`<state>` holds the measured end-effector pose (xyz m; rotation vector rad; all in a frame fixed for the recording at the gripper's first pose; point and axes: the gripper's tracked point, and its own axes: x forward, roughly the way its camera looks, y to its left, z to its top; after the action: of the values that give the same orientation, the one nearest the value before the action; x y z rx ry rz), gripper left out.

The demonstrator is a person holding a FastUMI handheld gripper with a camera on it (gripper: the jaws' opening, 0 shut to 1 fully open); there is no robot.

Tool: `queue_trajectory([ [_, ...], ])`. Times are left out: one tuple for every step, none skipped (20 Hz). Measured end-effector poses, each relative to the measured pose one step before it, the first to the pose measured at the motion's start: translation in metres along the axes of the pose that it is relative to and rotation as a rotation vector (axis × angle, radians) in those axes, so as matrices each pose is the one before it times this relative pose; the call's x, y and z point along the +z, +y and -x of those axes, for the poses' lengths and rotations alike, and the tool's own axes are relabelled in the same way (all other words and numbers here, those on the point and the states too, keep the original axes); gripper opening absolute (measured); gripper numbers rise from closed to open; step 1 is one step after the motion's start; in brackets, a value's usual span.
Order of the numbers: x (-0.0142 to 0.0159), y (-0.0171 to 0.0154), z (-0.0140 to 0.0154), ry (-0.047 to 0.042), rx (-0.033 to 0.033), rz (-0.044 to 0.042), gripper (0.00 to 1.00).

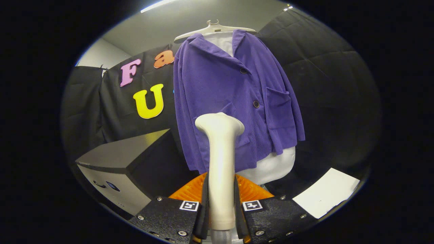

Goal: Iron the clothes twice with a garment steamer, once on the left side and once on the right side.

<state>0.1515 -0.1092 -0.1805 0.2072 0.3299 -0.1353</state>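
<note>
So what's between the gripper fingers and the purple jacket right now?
In the gripper view, the gripper is shut on the white steamer, whose head rises in front of the purple jacket. Nothing else lies between them.

A grey box [122,162] with a dark side stood low beside the hanging clothes, in front of the black cloth wall [325,84]. A white sheet [327,193] lay flat on the dark floor on the other side. An orange ribbed disc [190,191] sat low in the middle, and a ceiling light strip [157,5] glowed above.
</note>
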Motion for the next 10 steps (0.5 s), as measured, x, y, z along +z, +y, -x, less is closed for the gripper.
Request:
queue_trajectory([
  [-0.01029,-0.00436,0.00388,0.01225,-0.00897,0.00078,0.32],
  [-0.00783,-0.00318,0.00422,0.01000,-0.00893,-0.00034,0.32],
  [-0.00866,-0.00351,0.00499,0.01074,-0.00657,0.00160,0.32],
  [-0.00711,-0.00302,0.00623,0.00877,-0.00513,0.00359,0.32],
  [-0.00794,-0.00249,0.00526,0.00909,-0.00496,0.00334,0.32],
  [-0.00624,-0.00314,0.00797,0.00956,-0.00351,0.00202,0.32],
  [-0.00410,-0.00188,0.00869,0.00180,-0.00448,0.00094,0.32],
  [-0.00191,-0.00096,0.01035,-0.00262,-0.00231,0.00155,0.32],
  [0.00152,-0.00002,0.00976,-0.01211,-0.00054,0.00288,0.32],
  [0.00333,-0.00133,0.01103,-0.01642,-0.00482,0.00411,0.32],
])
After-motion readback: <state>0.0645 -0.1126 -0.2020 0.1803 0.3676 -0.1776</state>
